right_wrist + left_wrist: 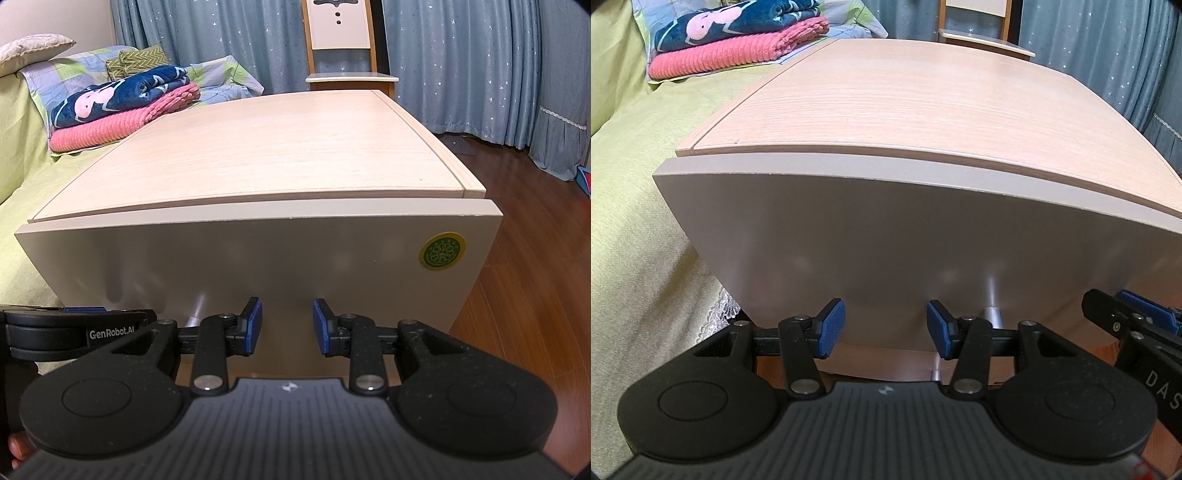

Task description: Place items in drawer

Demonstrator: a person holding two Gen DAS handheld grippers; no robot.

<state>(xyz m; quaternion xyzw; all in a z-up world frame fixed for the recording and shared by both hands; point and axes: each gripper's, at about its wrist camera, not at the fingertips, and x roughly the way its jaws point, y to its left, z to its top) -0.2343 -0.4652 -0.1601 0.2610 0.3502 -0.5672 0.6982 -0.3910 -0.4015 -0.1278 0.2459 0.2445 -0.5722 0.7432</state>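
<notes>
Left wrist view: one left gripper [885, 329], black with two blue textured pads, is released and grasps nothing. It faces one flat, smooth beige drawer front [886, 236] at 12 o'clock, which sits flush under one pale wood-grain cabinet top [905, 103]. One brushed metal cylindrical handle [991, 317] shows at 1 o'clock of the pads. Two folded blankets lie on the yellow-green bed [635, 206] at 11 o'clock: one ribbed pink blanket [738, 51] under one navy plush blanket [738, 22].

Right wrist view: one right gripper [287, 326], of the same build, is likewise released and empty, close before the drawer front. One round yellow-green sticker [442, 250] sits at 2 o'clock. Reddish-brown plank floor [535, 258] lies at 3 o'clock.
</notes>
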